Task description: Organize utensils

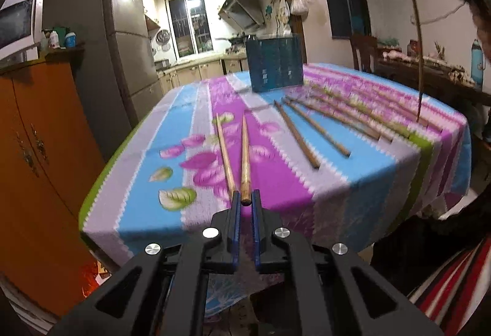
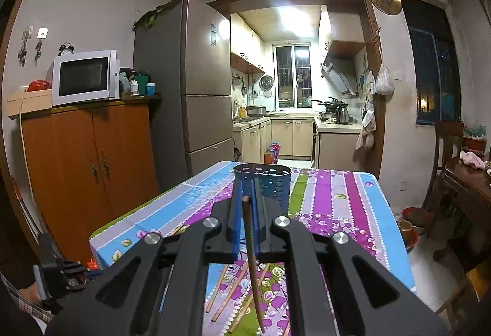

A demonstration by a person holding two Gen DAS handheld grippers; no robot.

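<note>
My left gripper (image 1: 245, 201) is shut on a wooden chopstick (image 1: 244, 158) near its thick end, low over the table's near edge. Another chopstick (image 1: 224, 152) lies just left of it. Several more chopsticks (image 1: 296, 133) lie in a row to the right. The blue perforated utensil holder (image 1: 274, 63) stands at the far side. My right gripper (image 2: 247, 198) is shut on a dark chopstick (image 2: 251, 256) that hangs down, held above the table just before the holder (image 2: 273, 182). Loose chopsticks (image 2: 233, 293) lie below it.
The table wears a striped floral cloth (image 1: 276, 182). An orange cabinet (image 2: 89, 164) with a microwave (image 2: 84, 76) stands left, a fridge (image 2: 196, 84) behind. A wooden chair (image 2: 445, 152) and side table stand right. My left gripper shows at the right wrist view's lower left (image 2: 52, 271).
</note>
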